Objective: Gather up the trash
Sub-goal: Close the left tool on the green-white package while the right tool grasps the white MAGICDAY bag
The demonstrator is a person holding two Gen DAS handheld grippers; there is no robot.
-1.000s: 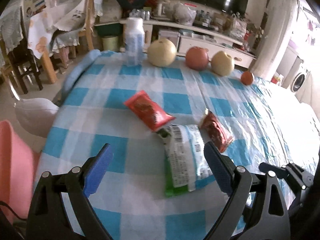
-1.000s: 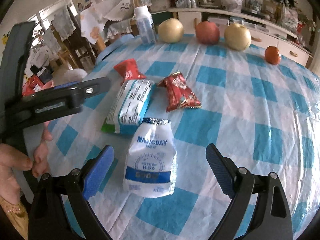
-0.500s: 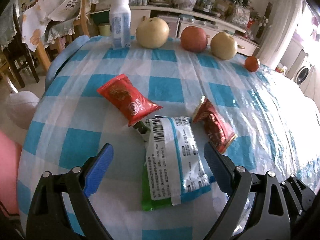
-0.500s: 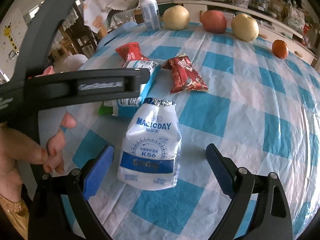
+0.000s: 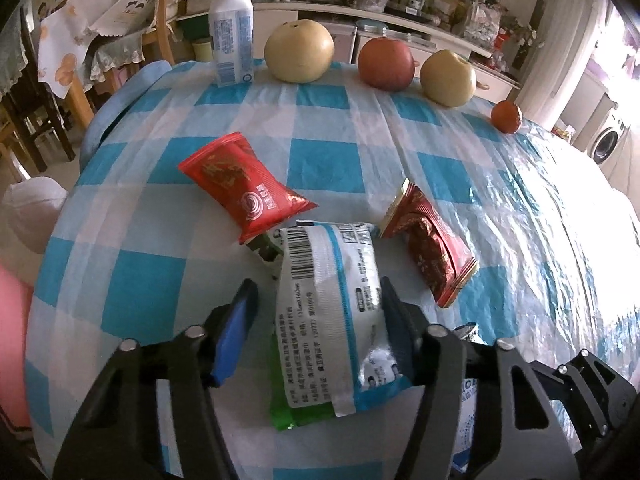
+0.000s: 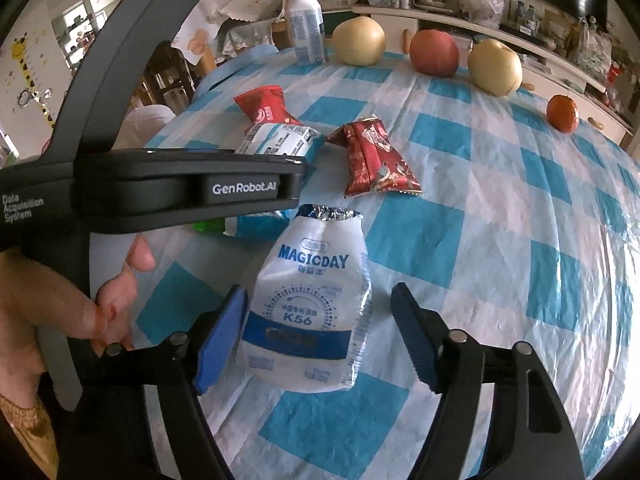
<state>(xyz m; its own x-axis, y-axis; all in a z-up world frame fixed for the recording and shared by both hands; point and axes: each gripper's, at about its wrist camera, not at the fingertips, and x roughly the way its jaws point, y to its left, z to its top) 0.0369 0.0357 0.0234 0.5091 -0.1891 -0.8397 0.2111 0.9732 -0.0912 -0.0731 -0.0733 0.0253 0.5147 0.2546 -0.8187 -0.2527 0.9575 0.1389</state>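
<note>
Several wrappers lie on the blue checked tablecloth. My left gripper is open, its jaws on either side of a white and blue wrapper that lies on a green one. A red packet and a dark red packet lie just beyond. My right gripper is open around a white MAGICDAY pouch. The left gripper's body crosses the right wrist view, over the white and blue wrapper.
At the far table edge stand a white bottle, two yellow pears, a red apple and a small orange fruit. Chairs and a cabinet stand behind. A pink object is at the left.
Both grippers have moved forward and lower over their wrappers and their jaws have narrowed. The left now straddles the white and blue wrapper, the right the MAGICDAY pouch.
</note>
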